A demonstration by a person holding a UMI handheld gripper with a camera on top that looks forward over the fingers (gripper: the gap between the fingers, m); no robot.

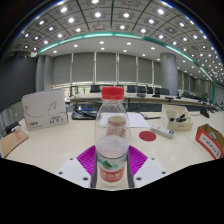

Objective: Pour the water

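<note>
- Your gripper [112, 160] has its fingers closed against both sides of the clear plastic bottle with a red cap and red-and-white label [112, 135], magenta pads [87, 157] pressing it.
- The bottle stands upright above the pale tabletop [55, 140].
- A flat red round lid [148, 135] lies beyond, on the table.

Tool [112, 160] fingers clamped, purple pads [87, 157] inward.

Clear bottle [112, 140], red cap, upright; seemingly nearly empty.
</note>
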